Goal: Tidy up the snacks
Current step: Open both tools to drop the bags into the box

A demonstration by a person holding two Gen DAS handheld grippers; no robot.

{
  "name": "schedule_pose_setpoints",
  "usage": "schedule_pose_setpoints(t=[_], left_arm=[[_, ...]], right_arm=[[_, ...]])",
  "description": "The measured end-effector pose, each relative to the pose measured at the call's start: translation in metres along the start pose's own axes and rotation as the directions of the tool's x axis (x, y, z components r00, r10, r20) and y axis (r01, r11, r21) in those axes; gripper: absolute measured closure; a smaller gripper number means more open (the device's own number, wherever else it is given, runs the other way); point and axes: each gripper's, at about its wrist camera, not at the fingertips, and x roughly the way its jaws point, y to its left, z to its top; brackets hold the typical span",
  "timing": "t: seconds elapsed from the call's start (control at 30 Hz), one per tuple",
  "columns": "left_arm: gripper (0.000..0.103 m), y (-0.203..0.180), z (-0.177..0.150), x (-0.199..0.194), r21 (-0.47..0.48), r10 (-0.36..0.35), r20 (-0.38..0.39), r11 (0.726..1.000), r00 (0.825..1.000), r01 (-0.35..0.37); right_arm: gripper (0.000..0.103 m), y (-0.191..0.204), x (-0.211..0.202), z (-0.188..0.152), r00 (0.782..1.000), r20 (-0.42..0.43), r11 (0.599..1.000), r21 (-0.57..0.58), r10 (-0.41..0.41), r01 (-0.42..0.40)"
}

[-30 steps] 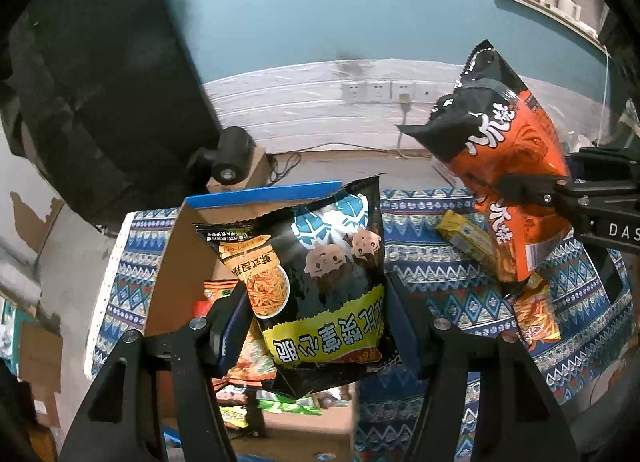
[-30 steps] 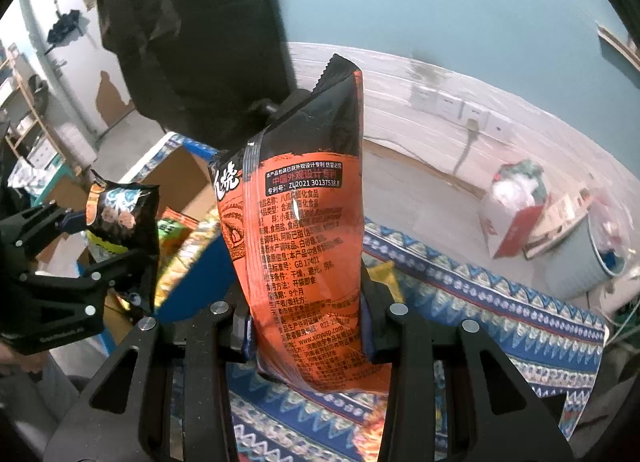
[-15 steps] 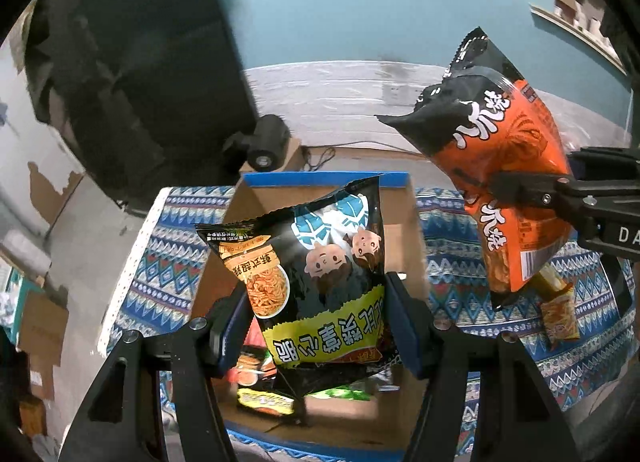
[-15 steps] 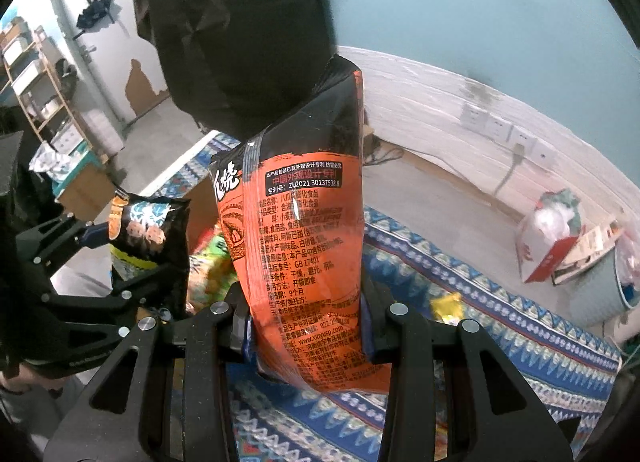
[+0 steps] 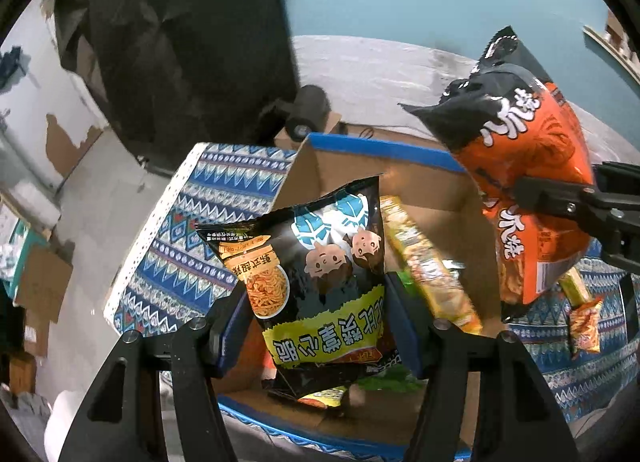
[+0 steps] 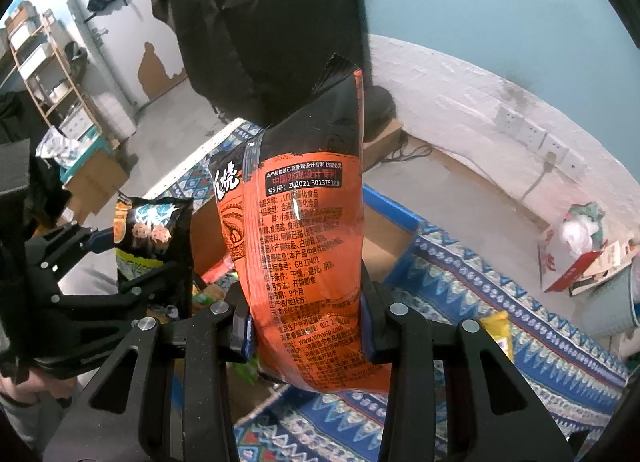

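My left gripper [image 5: 320, 314] is shut on a black snack bag [image 5: 316, 274] with cartoon faces and a yellow band, held over the open cardboard box [image 5: 424, 185] with blue-taped rims. Inside the box lie several snack packs, among them a long yellow pack [image 5: 428, 266]. My right gripper [image 6: 306, 326] is shut on an orange and black snack bag [image 6: 304, 246], upright, above the box's right side. The left wrist view shows that orange bag [image 5: 528, 181] at the right; the right wrist view shows the black bag [image 6: 154, 238] and left gripper [image 6: 132, 262] at the left.
The box stands on a blue patterned cloth [image 5: 192, 229]. A yellow pack [image 5: 574, 286] and a small orange sachet [image 5: 584, 326] lie on the cloth right of the box. A dark hanging fabric [image 5: 180, 45] is behind. A red and white box [image 6: 576, 258] sits on the floor.
Both grippers have carried their bags leftward until they hang over the box; the box now fills the middle of the left wrist view. Neither grip has altered.
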Motion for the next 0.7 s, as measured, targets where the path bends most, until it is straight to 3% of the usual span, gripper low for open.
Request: schedule_pose_setpoints(t=[0.33, 0.47, 0.7], left_arm=[[0.037, 0.017, -0.007, 0.028, -0.060, 0.008, -0.113, 0.998, 0.994, -0.015], [0.023, 0.020, -0.006, 0.023, -0.059, 0.039, -0.096, 0.997, 0.995, -0.045], [0.023, 0.023, -0.005, 0.014, -0.063, 0.044, -0.082, 0.997, 0.996, -0.050]], right_arm=[[0.066, 0.021, 0.032, 0.009, 0.999, -0.049, 1.000, 0.004, 0.020, -0.019], [0.066, 0.026, 0.041, 0.010, 0.998, -0.065, 1.000, 0.004, 0.021, -0.020], [0.066, 0.030, 0.050, 0.013, 0.996, -0.082, 0.999, 0.008, 0.034, -0.034]])
